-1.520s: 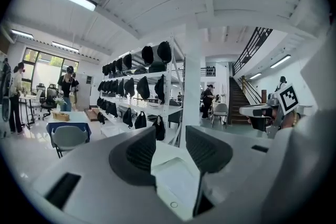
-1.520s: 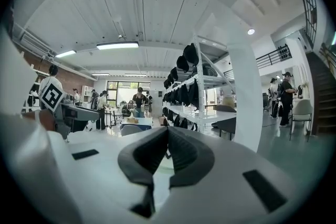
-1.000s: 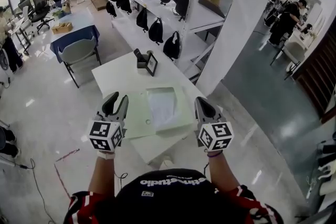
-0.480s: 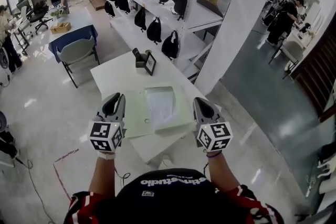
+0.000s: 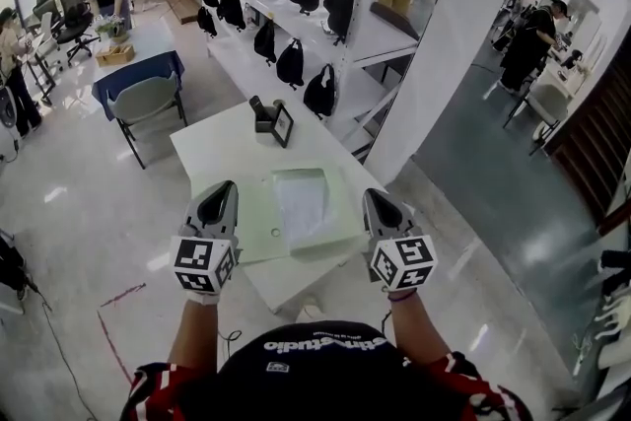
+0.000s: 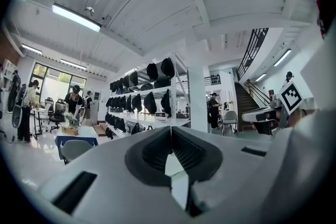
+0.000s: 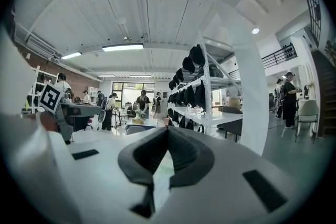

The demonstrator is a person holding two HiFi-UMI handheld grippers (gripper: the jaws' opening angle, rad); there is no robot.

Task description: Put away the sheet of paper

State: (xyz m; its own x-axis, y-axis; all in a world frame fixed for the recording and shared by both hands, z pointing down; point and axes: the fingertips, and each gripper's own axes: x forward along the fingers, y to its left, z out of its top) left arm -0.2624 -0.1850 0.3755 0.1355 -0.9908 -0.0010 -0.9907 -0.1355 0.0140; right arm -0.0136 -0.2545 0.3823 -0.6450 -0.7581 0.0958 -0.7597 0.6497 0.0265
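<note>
Sheet of paper (image 5: pixel 302 202) lies flat on the right part of a pale green folder (image 5: pixel 251 224), mid desk (image 5: pixel 222 148). Nearest me, L tongs (image 5: pixel 225 185) hover over the desk's near-left edge w/ jaws pressed together, nothing btwn them. R tongs (image 5: pixel 374 197) hang at the near-right edge, also pressed together and empty. By the far edge stand a small frame (image 5: pixel 284 124) and a black holder (image 5: pixel 263 113). Beyond: shelves (image 5: pixel 296 15) w/ black bags.
</note>
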